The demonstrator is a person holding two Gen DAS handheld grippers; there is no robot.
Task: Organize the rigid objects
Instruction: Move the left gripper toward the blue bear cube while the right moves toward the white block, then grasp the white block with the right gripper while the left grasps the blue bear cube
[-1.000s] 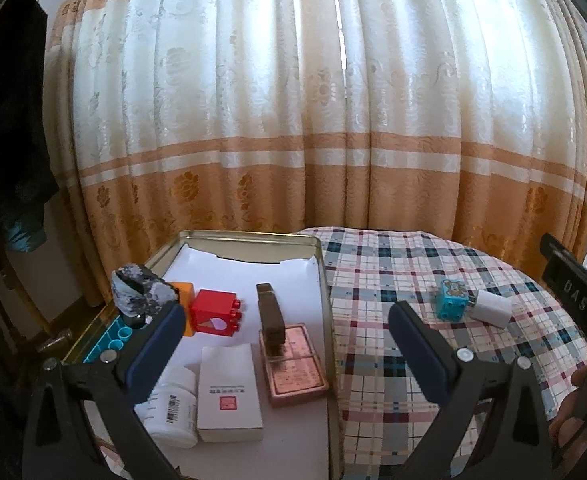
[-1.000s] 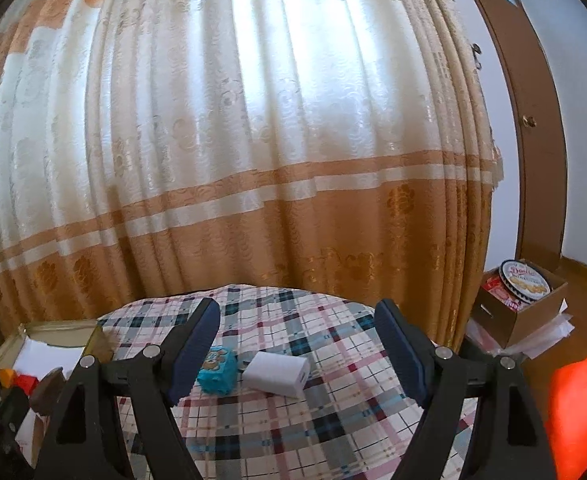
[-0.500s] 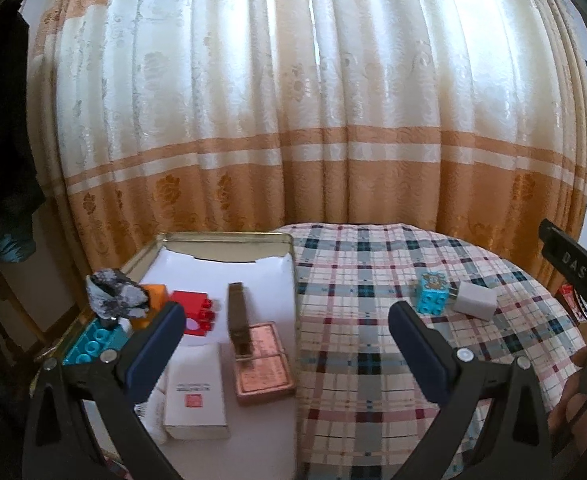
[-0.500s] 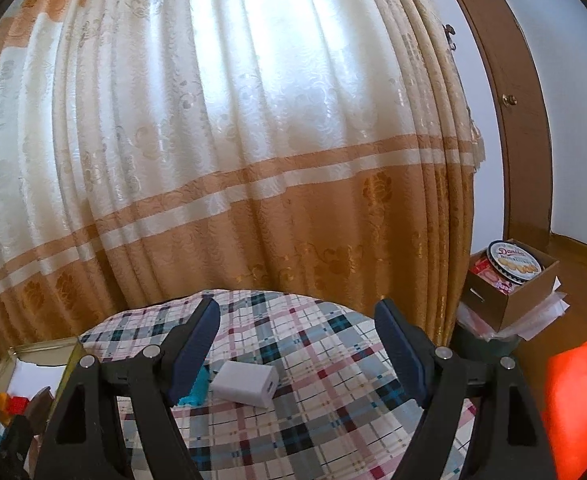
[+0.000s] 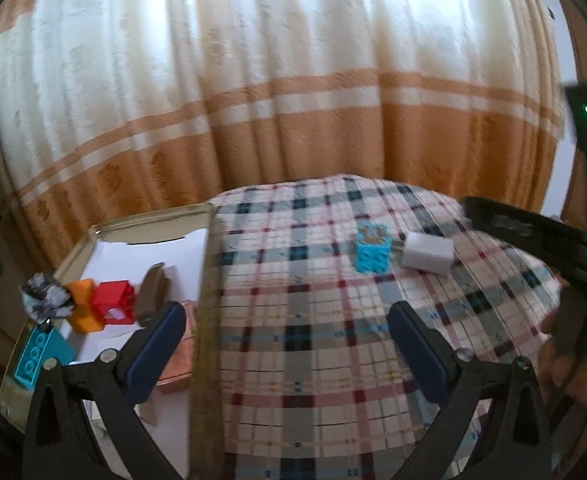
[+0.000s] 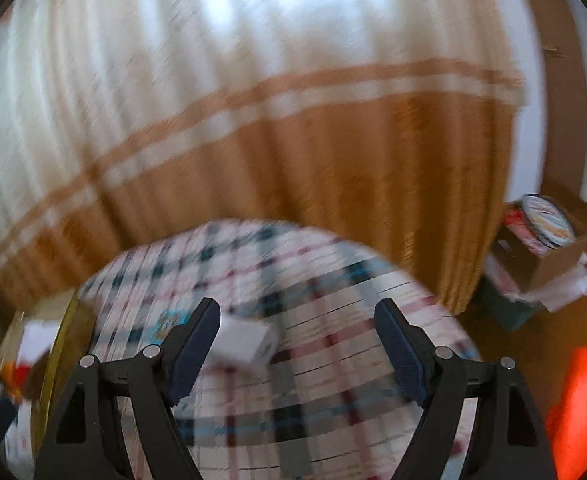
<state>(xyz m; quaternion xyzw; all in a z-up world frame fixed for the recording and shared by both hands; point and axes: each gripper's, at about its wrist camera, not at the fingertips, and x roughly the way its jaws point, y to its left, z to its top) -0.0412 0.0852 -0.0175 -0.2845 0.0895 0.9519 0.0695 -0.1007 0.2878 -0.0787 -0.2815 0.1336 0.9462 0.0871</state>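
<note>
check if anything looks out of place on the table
Two things sit loose on the plaid tablecloth, outside the metal tray that holds the rest: a blue block and, touching it, a white box. Nothing looks spilled or broken.

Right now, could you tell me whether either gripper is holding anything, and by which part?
Nothing is held. The left gripper and the right gripper both stand open above the checked cloth, with nothing between their fingers.

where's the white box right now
In the left wrist view the white box lies on the plaid tablecloth, far right, right beside the blue block and outside the tray.
</note>
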